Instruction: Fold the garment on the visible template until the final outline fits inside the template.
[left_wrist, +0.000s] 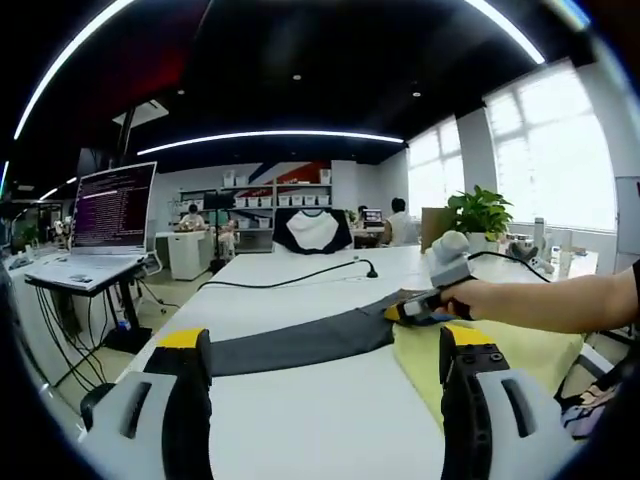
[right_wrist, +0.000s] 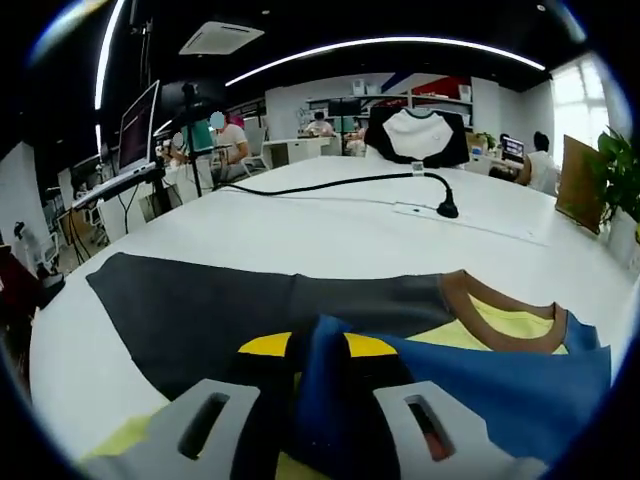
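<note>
— Gripped what?
— Blue sleeve (right_wrist: 330, 385), pinched between right gripper (right_wrist: 318, 400) jaws.
— Lay where?
— Over yellow garment (right_wrist: 500, 322) with brown collar, beside grey template (right_wrist: 230, 310), on white table (right_wrist: 330, 220).

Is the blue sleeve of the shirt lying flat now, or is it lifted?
Lifted. The right gripper is shut on the blue sleeve, whose fabric rises between its fingers above the yellow shirt body.
</note>
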